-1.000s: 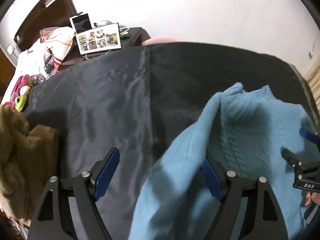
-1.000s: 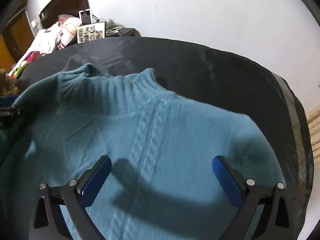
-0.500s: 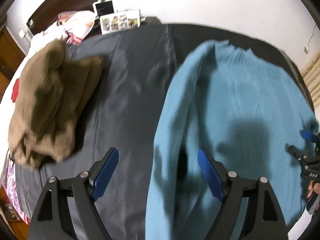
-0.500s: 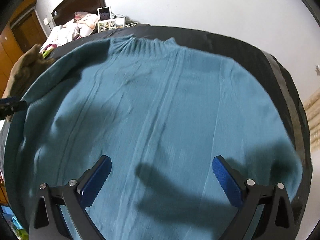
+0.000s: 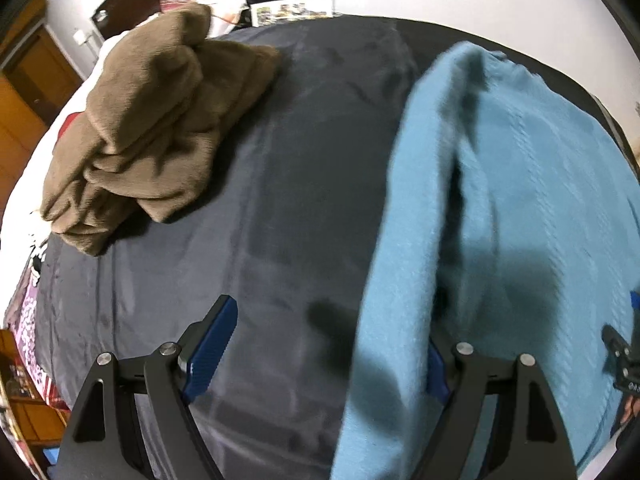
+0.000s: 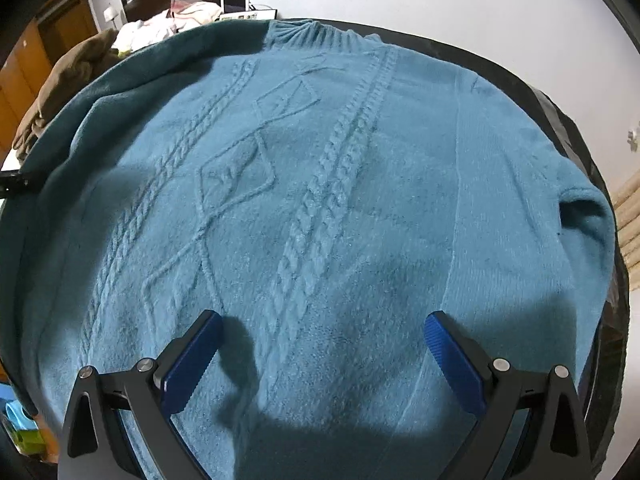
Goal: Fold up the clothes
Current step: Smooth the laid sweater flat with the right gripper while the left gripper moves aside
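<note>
Below, both grippers, left (image 5: 324,352) and right (image 6: 320,360), had jaws apart over a blue sweater (image 6: 320,200); a brown garment (image 5: 160,120) lay at 10 o'clock.

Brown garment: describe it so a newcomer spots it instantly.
Start at the dark sheet covering the bed; a blue sweater lies spread on its right side. The brown garment sits across the sheet on the far left, near the white bedding. It alone is fuzzy, brown and heaped in a crumpled pile, not laid flat.
</note>
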{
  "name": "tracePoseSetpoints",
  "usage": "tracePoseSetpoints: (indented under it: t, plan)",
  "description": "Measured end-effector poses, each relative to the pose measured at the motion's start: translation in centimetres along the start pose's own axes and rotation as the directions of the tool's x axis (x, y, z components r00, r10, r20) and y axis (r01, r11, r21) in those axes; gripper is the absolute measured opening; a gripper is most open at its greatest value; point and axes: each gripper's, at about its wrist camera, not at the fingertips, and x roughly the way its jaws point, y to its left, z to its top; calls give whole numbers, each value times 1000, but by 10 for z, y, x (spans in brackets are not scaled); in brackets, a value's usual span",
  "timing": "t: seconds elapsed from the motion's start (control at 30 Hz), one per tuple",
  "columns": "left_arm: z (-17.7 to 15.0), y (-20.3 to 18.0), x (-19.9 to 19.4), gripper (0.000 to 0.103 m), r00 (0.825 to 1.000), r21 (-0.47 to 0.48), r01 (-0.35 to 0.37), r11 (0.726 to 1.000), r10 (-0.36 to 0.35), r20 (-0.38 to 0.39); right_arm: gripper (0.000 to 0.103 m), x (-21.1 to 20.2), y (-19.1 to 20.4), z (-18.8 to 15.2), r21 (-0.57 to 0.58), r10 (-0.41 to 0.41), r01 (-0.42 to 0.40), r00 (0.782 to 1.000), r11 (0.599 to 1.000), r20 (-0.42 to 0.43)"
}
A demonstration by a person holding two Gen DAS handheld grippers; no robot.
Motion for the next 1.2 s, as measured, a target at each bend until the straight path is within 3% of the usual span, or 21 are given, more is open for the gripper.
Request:
tracePoseSetpoints:
  t: [0.23,0.37,0.5,0.6,0.73,0.83,1.0,1.1,1.2]
  plan:
    - [37,42,1,78,985,-35,-150,988,153,79,102,0,0,2,34,-20,20,1000,999,3]
    - [63,71,-8,77,970,-99,-186,977,199,141,102,-1,0,2,64,-35,35,999,997,8]
    - [88,83,-7,77,957,-101,-229,968,243,159,102,0,1,3,102,-54,53,999,993,4]
    - [98,86,-4,77,973,-86,-181,980,191,128,102,1,3,2,134,-68,67,998,989,5]
    - [97,78,-6,78,994,-91,-17,996,27,110,102,3,8,0,171,-88,84,996,982,16]
    - [91,48,-13,78,988,-48,114,992,-108,113,102,4,13,0,196,-104,97,994,976,26]
    - [67,-25,-18,79,962,135,243,961,-257,97,102,6,15,0,227,-122,110,992,968,41]
    - [49,-59,-3,79,961,211,252,944,-270,57,102,7,18,1,241,-130,116,990,964,46]
    - [40,-72,21,79,971,220,232,947,-239,7,102,7,20,1,252,-136,120,990,960,44]
